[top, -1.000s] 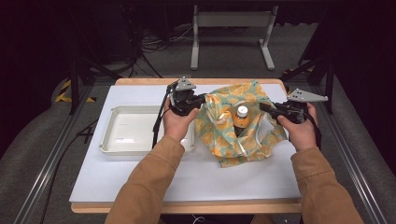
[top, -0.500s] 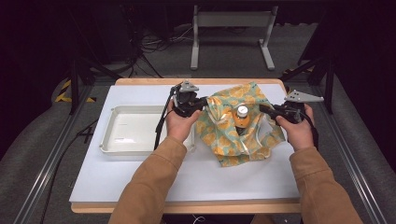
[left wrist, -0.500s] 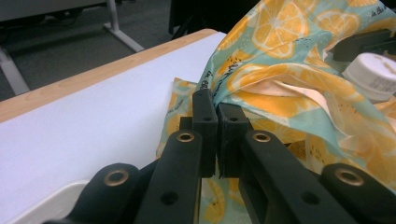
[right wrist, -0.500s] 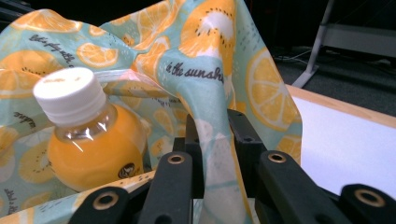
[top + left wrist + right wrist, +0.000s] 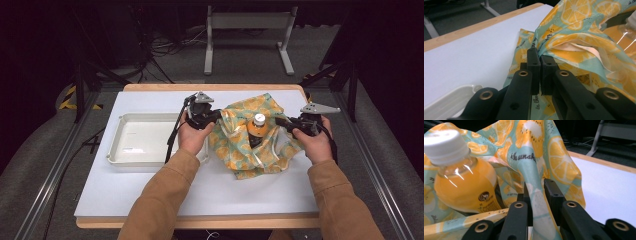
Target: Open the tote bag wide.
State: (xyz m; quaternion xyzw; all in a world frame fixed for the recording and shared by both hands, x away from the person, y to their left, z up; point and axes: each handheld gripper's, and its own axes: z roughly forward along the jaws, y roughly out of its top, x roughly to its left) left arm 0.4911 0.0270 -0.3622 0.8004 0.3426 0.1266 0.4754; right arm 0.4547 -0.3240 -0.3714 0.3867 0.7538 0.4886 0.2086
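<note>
On the white table top (image 5: pixel 150 195), right of centre: one lemon-print bag (image 5: pixel 260 150), crumpled, open upward. Inside it stands an orange juice bottle (image 5: pixel 256 131), white cap up. Left gripper (image 5: pixel 216 116) jaws closed on the bag's left edge; right gripper (image 5: pixel 280 122) jaws narrow, clamping a fold at its right edge. Left of the bag: white tray (image 5: pixel 122 157). Beyond the table: grey metal stand (image 5: pixel 247 30).

Even overhead light brightens the white table (image 5: pixel 150 200), while the floor and room behind fall into deep shadow. The high view is soft and slightly grainy. In the right gripper view the bottle (image 5: pixel 461 180) shows streaks of glare and its cap is blurred, as are the near jaws
</note>
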